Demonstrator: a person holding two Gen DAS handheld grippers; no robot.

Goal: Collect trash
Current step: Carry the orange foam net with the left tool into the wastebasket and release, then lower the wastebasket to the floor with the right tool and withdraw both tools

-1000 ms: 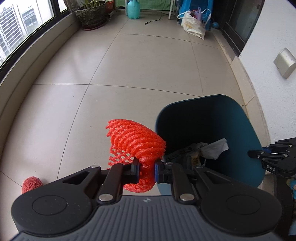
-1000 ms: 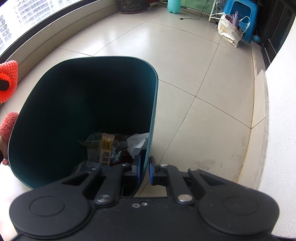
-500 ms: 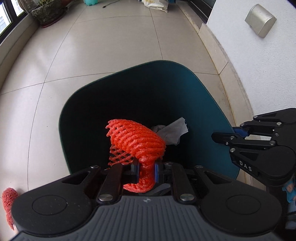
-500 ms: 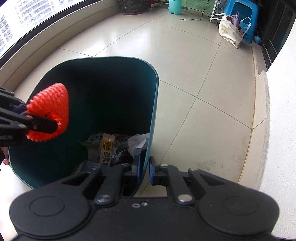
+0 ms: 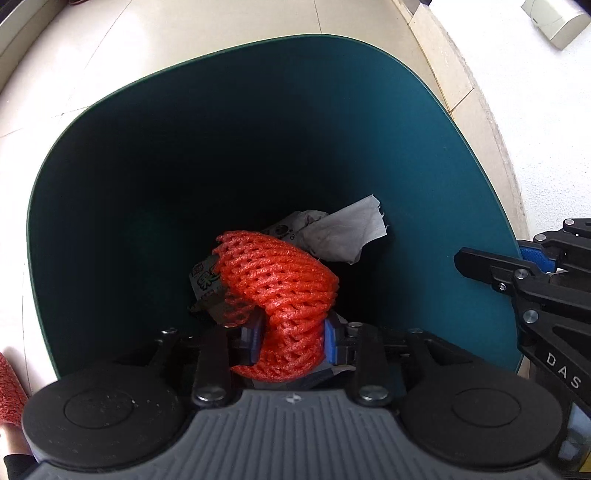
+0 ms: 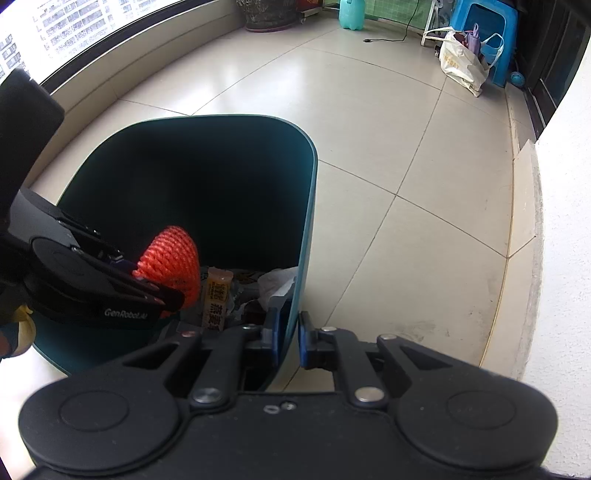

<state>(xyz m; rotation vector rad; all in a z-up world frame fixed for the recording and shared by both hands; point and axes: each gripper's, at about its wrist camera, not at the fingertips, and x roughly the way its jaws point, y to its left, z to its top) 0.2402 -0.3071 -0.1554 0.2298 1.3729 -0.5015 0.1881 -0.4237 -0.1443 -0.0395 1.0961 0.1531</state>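
A dark teal trash bin (image 5: 424, 155) stands on the tiled floor; it also shows in the right wrist view (image 6: 308, 206). My left gripper (image 5: 292, 341) holds a red foam fruit net (image 5: 284, 280) inside the bin's mouth, with the jaws parted wider than before and the net still between the pads. The net also shows in the right wrist view (image 6: 171, 258). My right gripper (image 6: 288, 338) is shut on the bin's right wall at the rim. Crumpled paper (image 5: 343, 232) and snack wrappers (image 6: 218, 299) lie at the bin's bottom.
Another red foam net (image 5: 9, 391) lies on the floor left of the bin. A white wall (image 6: 561, 221) runs along the right. At the far end stand a plant pot (image 6: 269, 14), a teal jug (image 6: 351, 14), a white bag (image 6: 461, 61) and a blue stool (image 6: 491, 33).
My left gripper has carried the red net from left of the bin into its mouth and lower. Its jaws have widened around the net. The right gripper has stayed on the bin wall.
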